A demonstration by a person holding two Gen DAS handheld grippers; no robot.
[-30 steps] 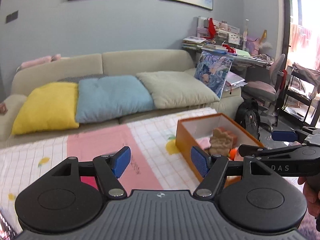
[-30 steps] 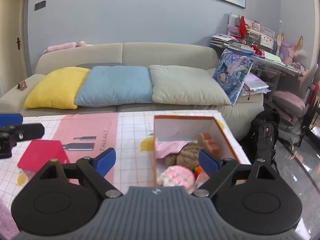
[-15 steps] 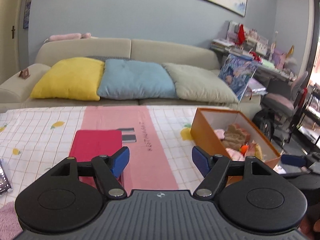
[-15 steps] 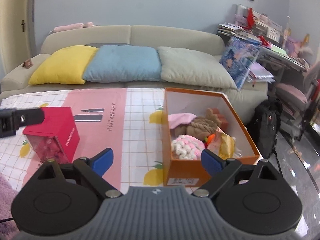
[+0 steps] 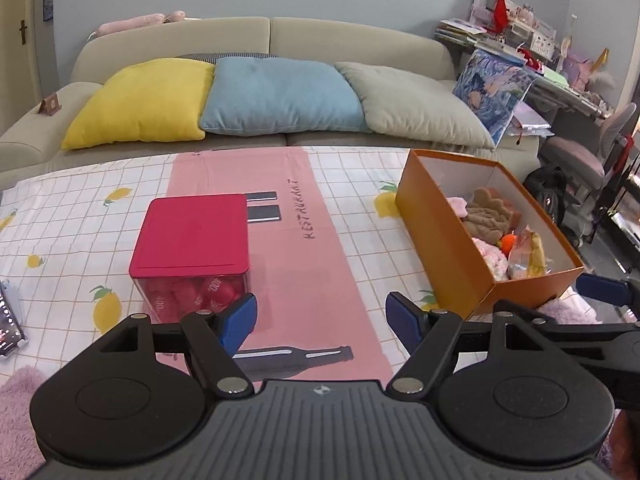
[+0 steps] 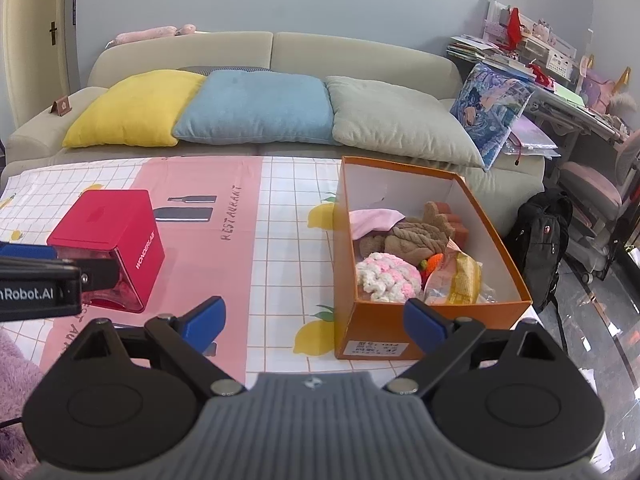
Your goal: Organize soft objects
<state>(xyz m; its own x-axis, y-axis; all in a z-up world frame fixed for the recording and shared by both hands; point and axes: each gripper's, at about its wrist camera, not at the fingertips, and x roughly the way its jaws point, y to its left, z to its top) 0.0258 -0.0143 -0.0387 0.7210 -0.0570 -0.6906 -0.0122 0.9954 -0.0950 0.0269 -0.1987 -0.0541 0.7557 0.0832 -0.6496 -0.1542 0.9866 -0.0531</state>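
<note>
Two hand-held grippers, left and right, are hovering wide open, holding nothing. Soft knitted toys are lying inside an orange cardboard box on the bench.

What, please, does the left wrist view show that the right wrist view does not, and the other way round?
Only the left wrist view shows the flat top of the red lid squarely. Only the right wrist view shows the "WONDERLAB" lettering on the red box's side and the label on the orange box's near end. Both show the orange box of soft toys, the sofa cushions, and open, empty grippers.
</note>
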